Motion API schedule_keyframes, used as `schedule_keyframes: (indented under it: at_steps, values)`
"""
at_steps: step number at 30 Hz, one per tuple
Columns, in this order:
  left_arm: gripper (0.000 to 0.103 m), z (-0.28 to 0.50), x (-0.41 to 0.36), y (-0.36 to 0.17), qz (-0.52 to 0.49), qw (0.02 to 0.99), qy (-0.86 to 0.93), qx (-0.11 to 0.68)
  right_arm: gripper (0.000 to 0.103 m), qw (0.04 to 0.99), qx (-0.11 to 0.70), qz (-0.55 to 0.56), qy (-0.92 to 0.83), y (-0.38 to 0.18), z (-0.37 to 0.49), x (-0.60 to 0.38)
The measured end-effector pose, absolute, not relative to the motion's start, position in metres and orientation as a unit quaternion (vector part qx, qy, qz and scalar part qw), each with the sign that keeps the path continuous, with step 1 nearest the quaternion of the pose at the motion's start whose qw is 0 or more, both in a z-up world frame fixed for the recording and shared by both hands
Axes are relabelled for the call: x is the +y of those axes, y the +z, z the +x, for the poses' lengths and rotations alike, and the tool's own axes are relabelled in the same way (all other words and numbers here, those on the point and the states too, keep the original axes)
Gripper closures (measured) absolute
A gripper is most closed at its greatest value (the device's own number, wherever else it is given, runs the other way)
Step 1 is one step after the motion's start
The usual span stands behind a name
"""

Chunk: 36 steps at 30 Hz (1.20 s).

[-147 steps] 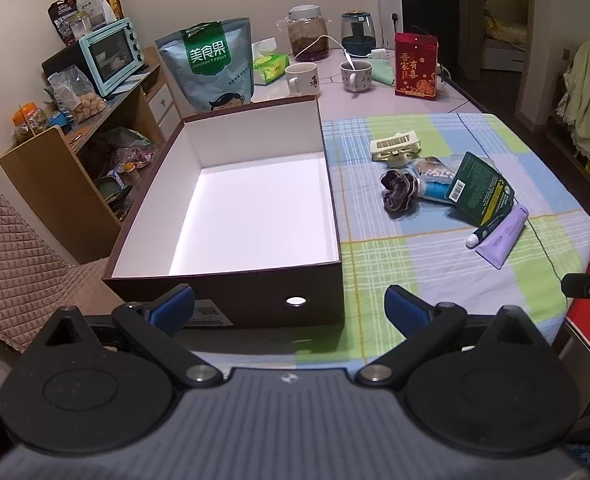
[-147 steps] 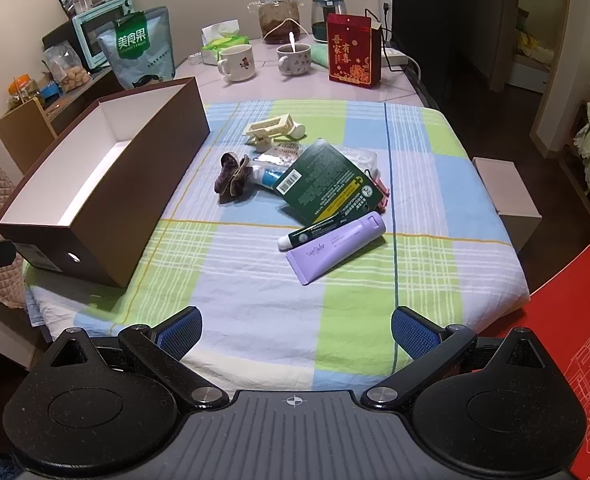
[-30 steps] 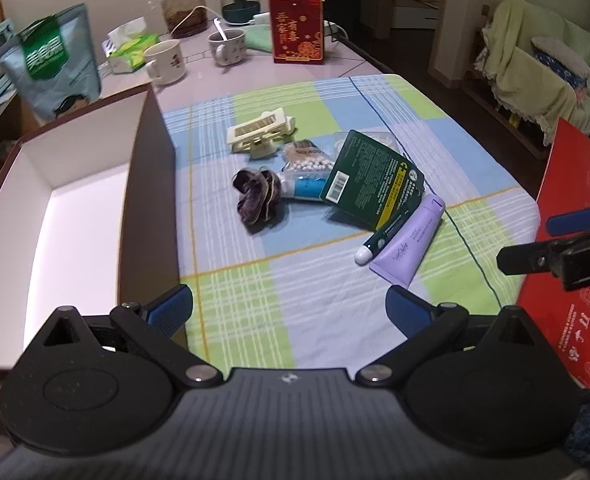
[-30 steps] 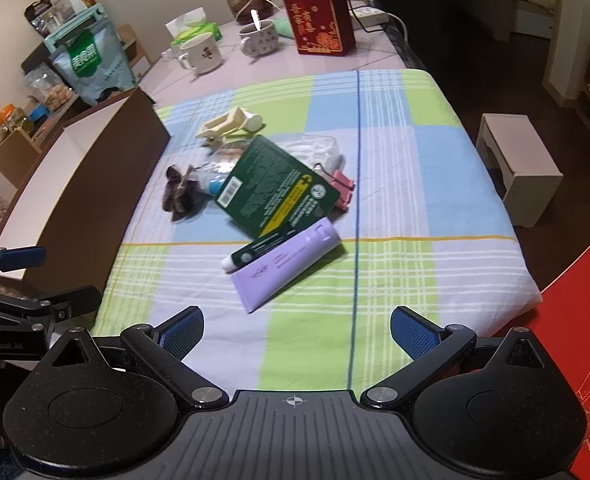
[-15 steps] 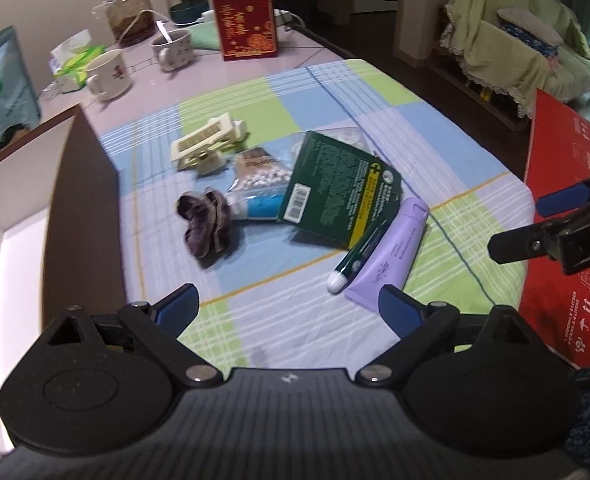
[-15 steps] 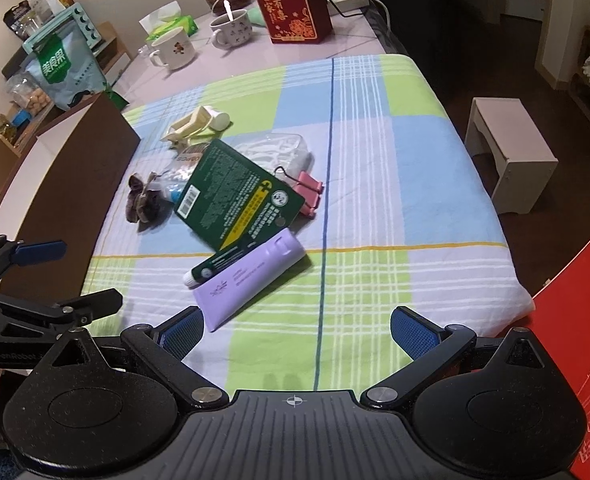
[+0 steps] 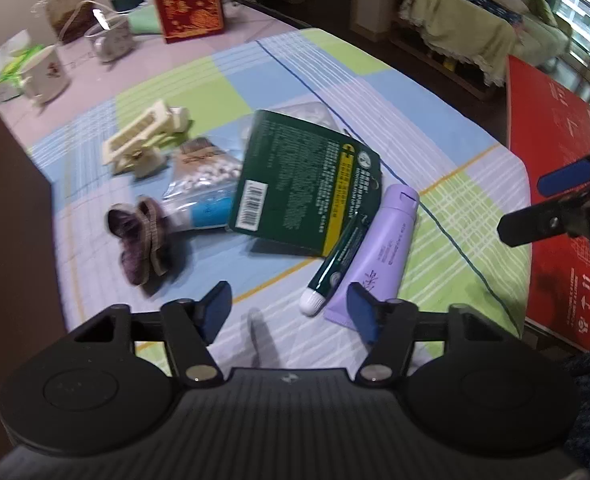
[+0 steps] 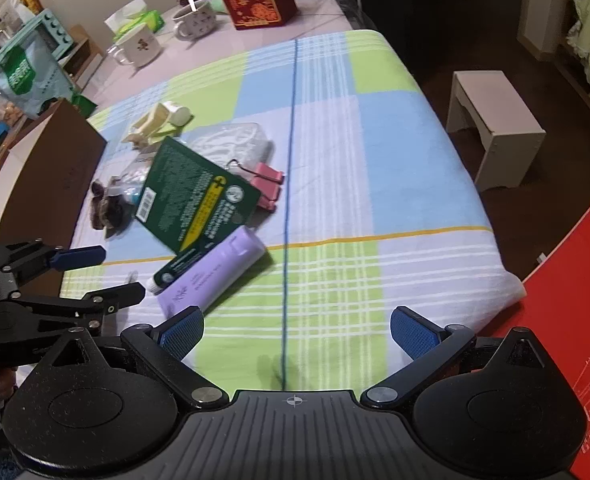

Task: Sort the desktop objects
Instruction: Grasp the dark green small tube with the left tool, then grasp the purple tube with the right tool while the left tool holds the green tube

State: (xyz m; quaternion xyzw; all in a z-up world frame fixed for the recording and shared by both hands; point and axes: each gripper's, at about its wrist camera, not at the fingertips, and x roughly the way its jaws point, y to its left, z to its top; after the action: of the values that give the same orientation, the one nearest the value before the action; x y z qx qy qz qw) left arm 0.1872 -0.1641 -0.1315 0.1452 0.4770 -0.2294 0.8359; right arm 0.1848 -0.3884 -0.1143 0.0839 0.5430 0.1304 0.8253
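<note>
Brown walls of an open box (image 8: 61,152) with a white inside stand along the left edge of the tabletop (image 8: 395,168), which is covered by a checked cloth in green, blue and lilac. Just right of the box lies a dark purple hair tie (image 7: 141,240), touching a small clear bag with white beads (image 7: 205,178). Behind them, toward the far edge, is a cream plastic clip (image 7: 143,140). A dark green packet (image 7: 303,184) lies over the bag, and on its right side pink binder clips (image 8: 269,186) show from under it. Near the front edge a thin green tube (image 7: 337,256) lies beside a lilac tube (image 7: 381,248), the two touching along their length. The left gripper (image 7: 289,312) hangs low over the front edge, its jaws apart and holding nothing, with the cap of the green tube between the blue pads. The right gripper (image 8: 297,332) is further right over bare cloth, spread wide and also empty.
</note>
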Motion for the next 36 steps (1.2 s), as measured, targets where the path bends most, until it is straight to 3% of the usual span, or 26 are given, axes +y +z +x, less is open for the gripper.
schedule_keyframes:
  at_steps: [3,12,23,25,28,32,36]
  values:
    - [0.065,0.196,-0.169,-0.14,0.146,0.828,-0.244,0.484,0.0,0.824,0.546,0.087,0.122,-0.116,0.187,-0.394]
    - [0.08,0.209,-0.181,-0.156,0.165,0.806,-0.281,0.495,0.0,0.82,0.554,0.099,0.107,-0.121,0.19,-0.408]
    - [0.087,0.185,-0.174,-0.156,0.175,0.79,-0.275,0.519,0.0,0.817,0.556,0.095,0.12,-0.123,0.195,-0.403]
    - [0.085,0.178,-0.168,-0.154,0.164,0.788,-0.268,0.53,0.0,0.816,0.557,0.095,0.12,-0.124,0.196,-0.402]
    - [0.073,0.177,-0.167,-0.154,0.15,0.793,-0.267,0.526,0.0,0.814,0.558,0.098,0.127,-0.126,0.197,-0.399]
    - [0.09,0.179,-0.169,-0.156,0.15,0.801,-0.268,0.513,0.0,0.811,0.558,0.095,0.149,-0.127,0.2,-0.387]
    - [0.09,0.174,-0.157,-0.154,0.119,0.801,-0.264,0.524,0.001,0.808,0.558,0.099,0.162,-0.13,0.201,-0.377]
